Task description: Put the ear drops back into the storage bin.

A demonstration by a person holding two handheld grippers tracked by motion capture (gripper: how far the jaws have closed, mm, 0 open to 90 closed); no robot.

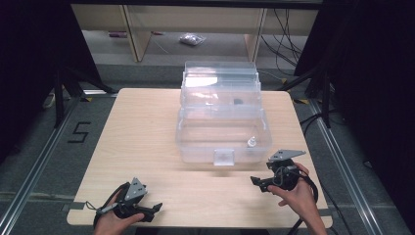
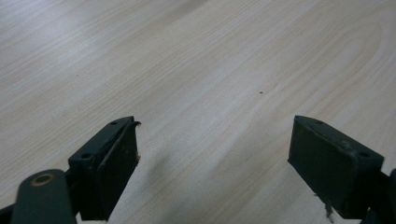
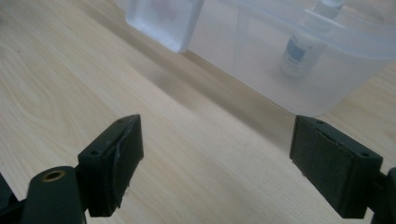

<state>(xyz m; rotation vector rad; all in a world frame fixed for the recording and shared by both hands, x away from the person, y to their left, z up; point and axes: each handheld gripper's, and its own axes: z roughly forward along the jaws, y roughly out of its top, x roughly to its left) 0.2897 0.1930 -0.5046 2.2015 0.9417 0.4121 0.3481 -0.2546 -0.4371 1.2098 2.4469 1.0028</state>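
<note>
A clear plastic box (image 1: 222,132) stands open in the middle of the high view on the pale wooden surface (image 1: 142,132), its lid tipped up toward the top of the frame. A small white bottle (image 1: 251,142) stands upright inside, near the box's lower right corner. The right gripper (image 1: 258,182) sits at the lower right of the frame, just beside that corner and apart from it; in its own view its fingers (image 3: 114,161) stand wide apart with nothing between them, the bottle (image 3: 299,53) showing through the box wall (image 3: 243,60) at upper right. The left gripper (image 1: 155,209) rests at lower left, well apart from the box, its fingers (image 2: 109,163) also spread wide over bare wood
</note>
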